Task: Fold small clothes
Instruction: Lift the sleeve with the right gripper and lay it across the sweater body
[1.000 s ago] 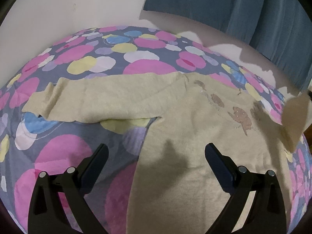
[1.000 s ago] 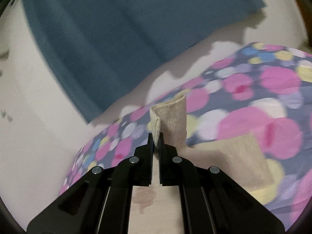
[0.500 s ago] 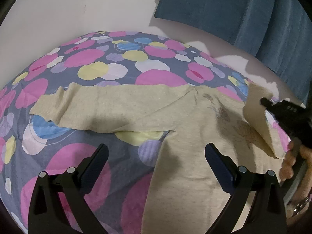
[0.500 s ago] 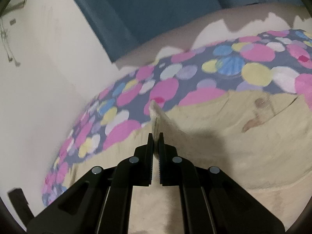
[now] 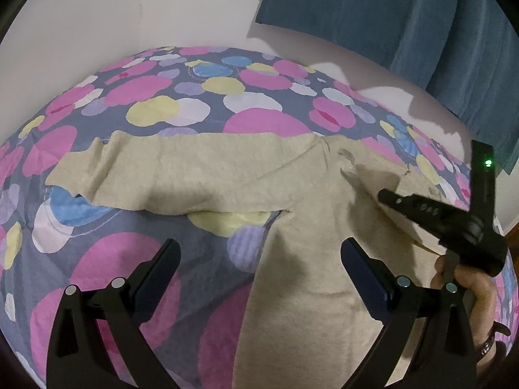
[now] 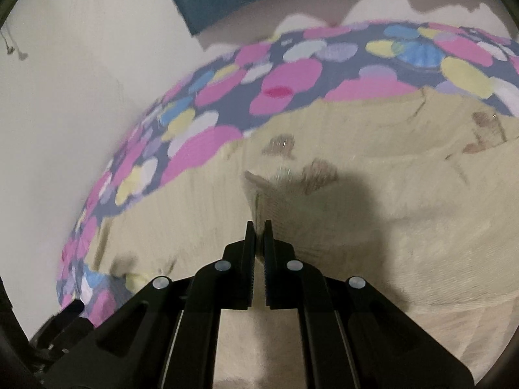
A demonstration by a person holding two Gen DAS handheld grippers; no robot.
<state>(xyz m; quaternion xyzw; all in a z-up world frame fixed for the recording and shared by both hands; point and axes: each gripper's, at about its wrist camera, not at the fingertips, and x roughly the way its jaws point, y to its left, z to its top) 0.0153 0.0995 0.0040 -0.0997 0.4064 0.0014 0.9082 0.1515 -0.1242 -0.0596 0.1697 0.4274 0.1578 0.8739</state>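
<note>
Spread across a bed, a bedsheet (image 5: 155,120) printed with pink, yellow and blue circles is filling the frame, with a pale wall and a blue curtain (image 5: 405,22) behind it. Lying flat on the sheet in the left wrist view is a small beige sweater (image 5: 305,227). Its one sleeve (image 5: 181,175) is stretching out toward the left of the frame, while the body is running down the lower centre. At the bottom of that view, the left gripper (image 5: 259,259) is hovering above the fabric with its jaws standing wide apart and nothing between them. Farther right, the right gripper (image 5: 386,196), held in a hand (image 5: 467,285), is reaching in from the right edge. Its jaws are pinched tight on the cuff (image 6: 259,194) of the other sleeve, which is lying doubled over the sweater's chest. To fold well, the cuff likely needs laying flat and square across the body before letting go, so the sleeve is not bunching. The left gripper could then be pressing the fabric steady.
</note>
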